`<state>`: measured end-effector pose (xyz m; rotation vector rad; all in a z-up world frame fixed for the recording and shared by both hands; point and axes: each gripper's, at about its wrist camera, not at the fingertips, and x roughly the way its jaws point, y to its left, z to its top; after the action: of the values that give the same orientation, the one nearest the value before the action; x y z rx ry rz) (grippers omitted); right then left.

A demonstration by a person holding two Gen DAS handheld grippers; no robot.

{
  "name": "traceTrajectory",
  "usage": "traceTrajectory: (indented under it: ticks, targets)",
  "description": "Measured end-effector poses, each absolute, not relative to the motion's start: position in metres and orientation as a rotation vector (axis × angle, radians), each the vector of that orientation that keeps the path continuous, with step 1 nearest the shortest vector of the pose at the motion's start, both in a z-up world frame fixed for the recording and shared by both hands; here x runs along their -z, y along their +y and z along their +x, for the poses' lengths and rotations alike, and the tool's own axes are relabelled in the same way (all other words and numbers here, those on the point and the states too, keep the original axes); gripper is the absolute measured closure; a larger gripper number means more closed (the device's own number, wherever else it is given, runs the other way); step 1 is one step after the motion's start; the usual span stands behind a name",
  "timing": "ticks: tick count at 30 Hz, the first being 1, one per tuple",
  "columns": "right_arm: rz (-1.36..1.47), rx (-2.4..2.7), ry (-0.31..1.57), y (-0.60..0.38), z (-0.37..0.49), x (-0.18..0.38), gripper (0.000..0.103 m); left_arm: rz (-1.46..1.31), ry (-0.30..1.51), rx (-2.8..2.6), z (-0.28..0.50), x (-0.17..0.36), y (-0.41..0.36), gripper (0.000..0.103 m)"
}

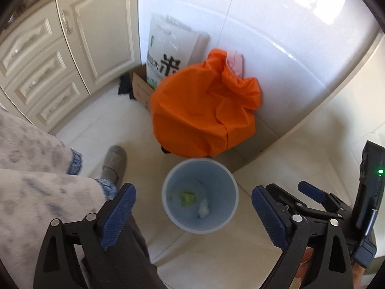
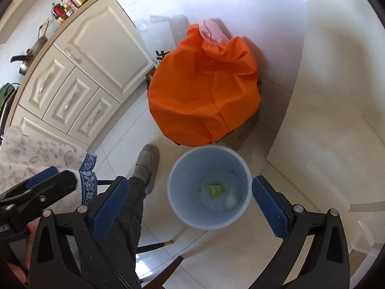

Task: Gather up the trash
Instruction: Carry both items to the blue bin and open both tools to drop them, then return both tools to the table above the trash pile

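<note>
**Desk:** What's in the shot?

**Photographer:** A kitchen floor. Both hand-held tools hang above a pale blue bin (image 2: pixel 208 186); the left gripper (image 1: pixel 193 213) and right gripper (image 2: pixel 189 207) gape wide, holding nothing. Trash already lies at the bin's bottom: a green scrap (image 2: pixel 214 189) and a white wad (image 2: pixel 230 201).

**Desk:** And the next move?

**Photographer:** Likely seeking more litter. Best keep the jaws wide and steer around the orange bag (image 2: pixel 204 89) just behind the bin.

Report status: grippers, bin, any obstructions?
Left gripper and right gripper open, empty. Blue bin below holds green scrap and white wad. Nothing blocking.
</note>
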<state>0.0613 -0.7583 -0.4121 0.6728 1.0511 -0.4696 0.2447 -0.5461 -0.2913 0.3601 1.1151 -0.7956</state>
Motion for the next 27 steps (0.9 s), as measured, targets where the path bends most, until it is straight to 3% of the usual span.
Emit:
traceTrajectory:
  ticks: [15,27]
  targets:
    - [0.526,0.371,0.85,-0.679,0.088,0.276,0.0,0.166,0.829,0.743,0.195,0.142,-0.393,0.001]
    - [0.343,0.153,0.681,-0.559,0.129,0.166,0.0,0.001,0.613,0.589,0.152,0.075,-0.213,0.001]
